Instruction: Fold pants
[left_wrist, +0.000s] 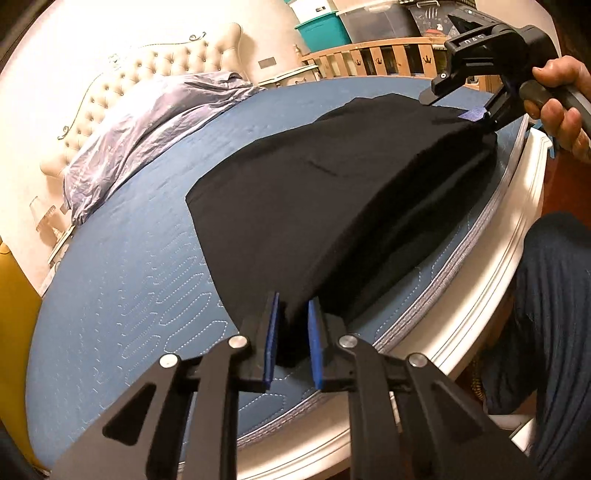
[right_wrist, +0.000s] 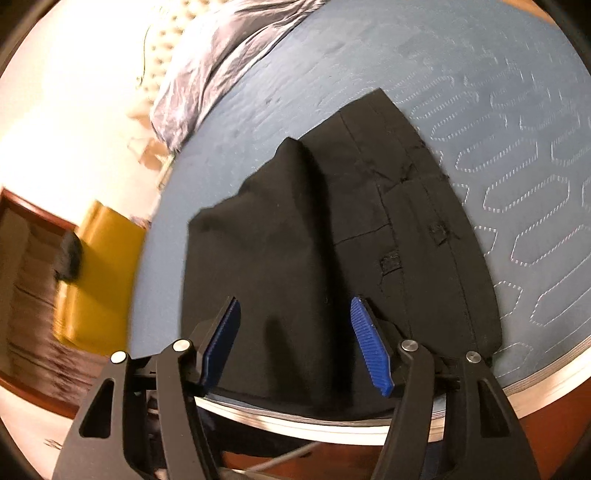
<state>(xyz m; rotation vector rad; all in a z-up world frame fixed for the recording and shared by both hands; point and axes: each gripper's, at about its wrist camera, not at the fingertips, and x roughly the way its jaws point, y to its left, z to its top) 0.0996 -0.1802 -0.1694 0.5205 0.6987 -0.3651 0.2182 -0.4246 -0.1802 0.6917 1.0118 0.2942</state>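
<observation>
Black pants (left_wrist: 332, 199) lie partly folded on the blue quilted mattress (left_wrist: 129, 288), close to its near edge, long axis running from your left gripper (left_wrist: 291, 332) straight ahead to your right gripper (left_wrist: 480, 114); each claw sits at one end of that line. Your left gripper's blue pads (left_wrist: 272, 339) are narrowed around a bunched corner of cloth right between them, and the fabric rises taut from that pinch, so you look to be holding it. In the right wrist view your right gripper (right_wrist: 295, 339) has its jaws spread wide, with pants (right_wrist: 332, 240) directly ahead and beneath them, nothing clamped that I can see; the left view's far glimpse of that claw is too dark to tell whether a tip touches cloth. The waistband with belt loops lies ahead and to the right of the right claw, a raised ridge of cloth ahead and left. Judgement: the next fold likely turns on that end-to-end axis, and your left side alone has grip. The mattress (right_wrist: 517, 147) is bare beyond the pants, and a rumpled grey sheet (left_wrist: 140, 136) sits well clear, ahead-left of your left claw.
</observation>
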